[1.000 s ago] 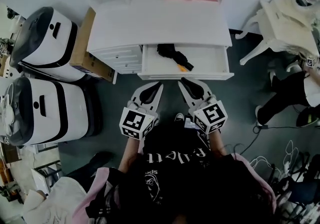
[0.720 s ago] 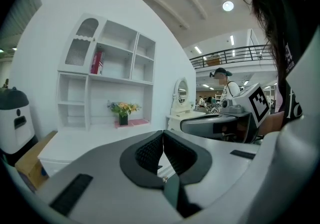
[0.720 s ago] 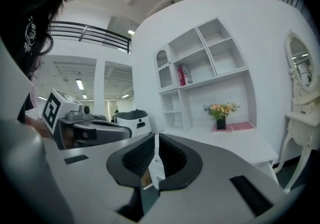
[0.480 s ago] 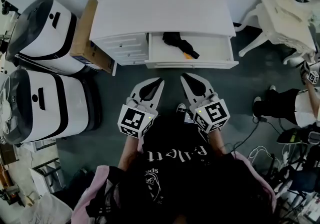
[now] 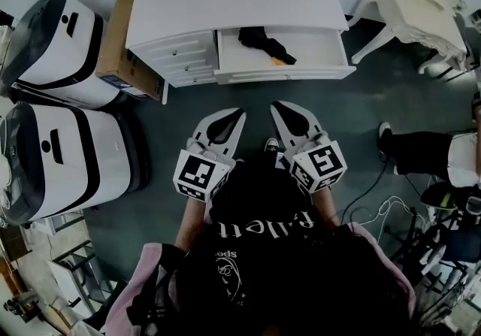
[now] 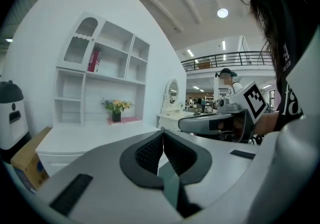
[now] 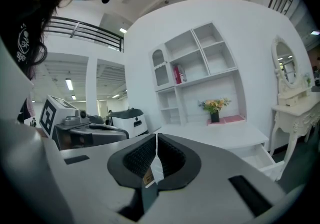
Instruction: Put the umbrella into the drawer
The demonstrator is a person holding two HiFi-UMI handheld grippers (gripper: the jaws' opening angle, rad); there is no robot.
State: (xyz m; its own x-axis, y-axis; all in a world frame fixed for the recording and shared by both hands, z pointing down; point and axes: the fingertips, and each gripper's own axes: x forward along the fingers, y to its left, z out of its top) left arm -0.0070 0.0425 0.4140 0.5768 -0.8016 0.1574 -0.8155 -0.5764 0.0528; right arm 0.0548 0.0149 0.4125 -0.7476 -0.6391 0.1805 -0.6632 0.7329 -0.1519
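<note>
The back of the white desk (image 5: 225, 4) is cut off at the top. The floor (image 5: 361, 109) is dark. The drawer (image 5: 331, 47) at the desk's front edge is open. The black umbrella (image 5: 263, 44) lies in its left half. The left gripper (image 5: 240, 111) and right gripper (image 5: 274, 105) are closed tight and hold nothing, away from the desk.

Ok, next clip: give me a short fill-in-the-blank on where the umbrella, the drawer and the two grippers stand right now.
1. The black folded umbrella lies in the drawer of the white desk, and that drawer is ____.
2. The jaws of the left gripper and the right gripper are both ____.
3. In the head view, the brown cardboard box leans at the desk's ____ side.

Missing words: open; shut; left.
</note>
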